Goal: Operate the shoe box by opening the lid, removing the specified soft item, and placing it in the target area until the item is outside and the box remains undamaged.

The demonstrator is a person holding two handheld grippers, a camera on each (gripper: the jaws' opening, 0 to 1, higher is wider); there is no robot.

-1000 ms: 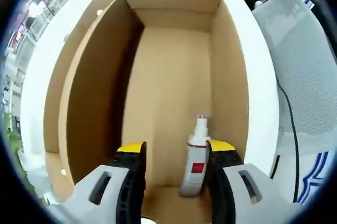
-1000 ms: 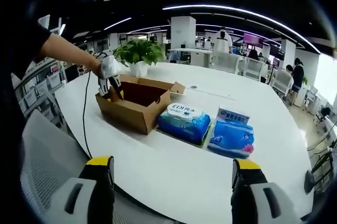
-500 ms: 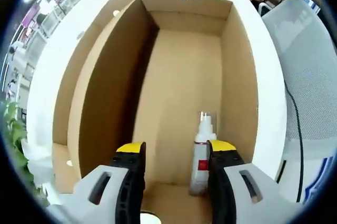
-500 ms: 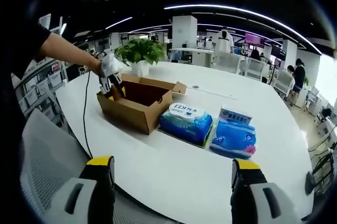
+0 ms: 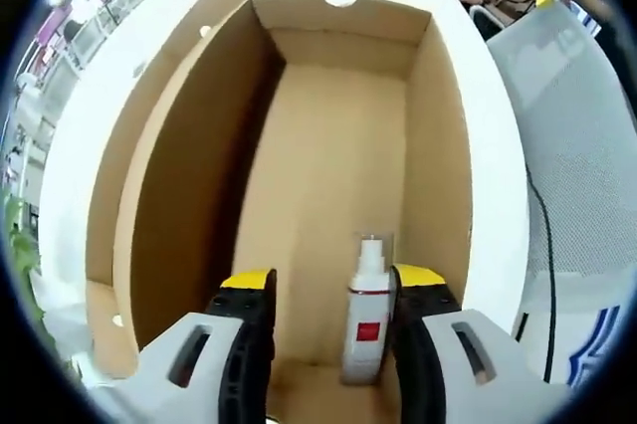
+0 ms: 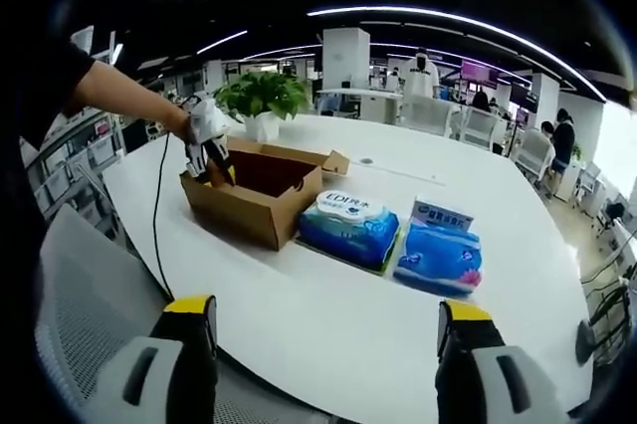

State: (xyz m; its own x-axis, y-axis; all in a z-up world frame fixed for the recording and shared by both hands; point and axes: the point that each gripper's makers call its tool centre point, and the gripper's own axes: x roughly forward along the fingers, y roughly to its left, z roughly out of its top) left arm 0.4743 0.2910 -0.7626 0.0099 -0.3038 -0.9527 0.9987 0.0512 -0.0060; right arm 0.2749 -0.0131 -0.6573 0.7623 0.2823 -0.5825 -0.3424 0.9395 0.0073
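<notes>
Inside the open brown cardboard shoe box [image 5: 328, 175], the left gripper [image 5: 328, 290] is spreading wide around a red-labelled white spray bottle [image 5: 365, 313]; the right gripper [image 6: 323, 329] is hovering wide open above the white table [image 6: 338, 324].

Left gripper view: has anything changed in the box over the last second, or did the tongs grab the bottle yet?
No grab yet. The left tongs stay open inside the shoe box, and the spray bottle still stands upright between them, close to the right one. Only the camera swayed slightly. The right tongs remain open, off the table's near edge; the two wipe packs haven't moved.
</notes>
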